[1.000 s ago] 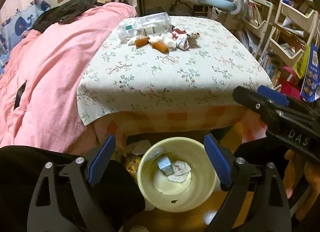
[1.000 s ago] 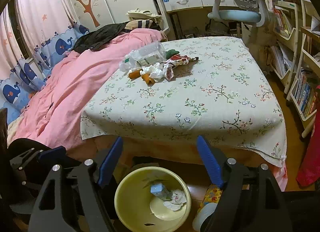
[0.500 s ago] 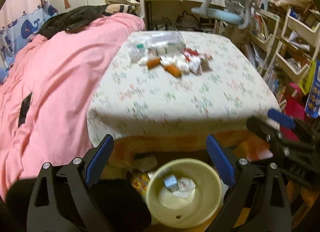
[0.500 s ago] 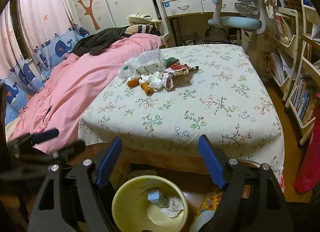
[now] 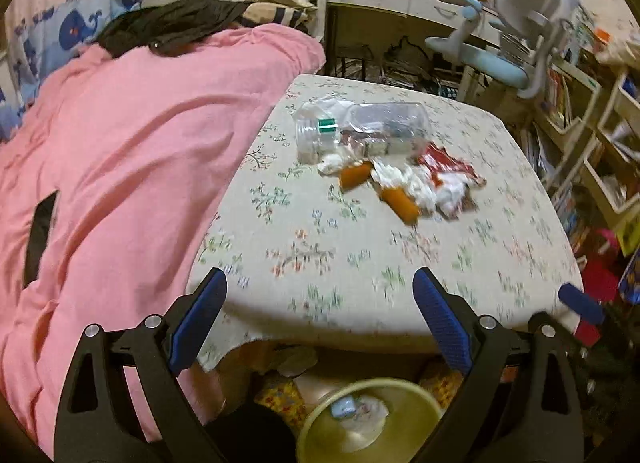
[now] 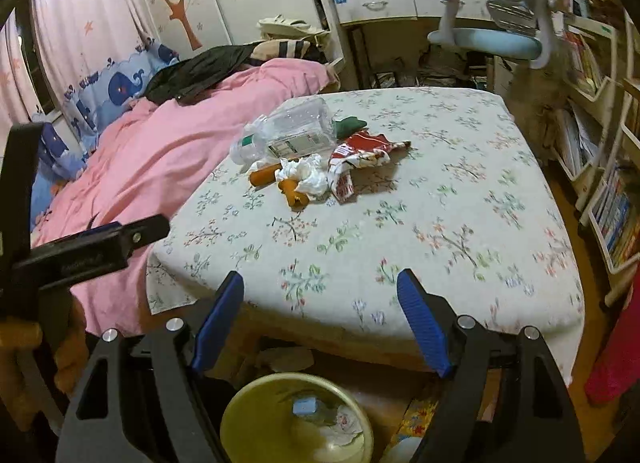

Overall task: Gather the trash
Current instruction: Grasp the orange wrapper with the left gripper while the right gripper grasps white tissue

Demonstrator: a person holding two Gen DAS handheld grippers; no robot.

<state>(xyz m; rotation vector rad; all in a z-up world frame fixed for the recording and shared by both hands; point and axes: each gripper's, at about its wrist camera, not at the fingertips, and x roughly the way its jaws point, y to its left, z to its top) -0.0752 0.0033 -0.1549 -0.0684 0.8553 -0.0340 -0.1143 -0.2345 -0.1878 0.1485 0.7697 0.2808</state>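
A pile of trash lies on the flowered tablecloth [image 5: 360, 247]: a clear plastic bottle [image 5: 360, 125] [image 6: 288, 131], two orange pieces [image 5: 400, 201] [image 6: 294, 191], crumpled white tissue [image 5: 420, 185] [image 6: 306, 175] and a red-and-white wrapper [image 5: 444, 167] [image 6: 362, 151]. A yellow bin [image 5: 368, 423] [image 6: 296, 419] on the floor by the table's near edge holds some scraps. My left gripper [image 5: 320, 305] and my right gripper [image 6: 320, 303] are both open and empty, above the bin and short of the table. The left gripper also shows at the left of the right wrist view [image 6: 120, 235].
A pink blanket [image 5: 120, 163] lies against the table's left side. A blue desk chair [image 6: 488, 39] and a desk stand beyond the table. Shelves with books [image 6: 600, 183] line the right wall. A patterned packet [image 5: 280, 395] lies on the floor beside the bin.
Both grippers have risen and moved toward the table; the bin has dropped to the bottom of both views. Both stay open and empty.
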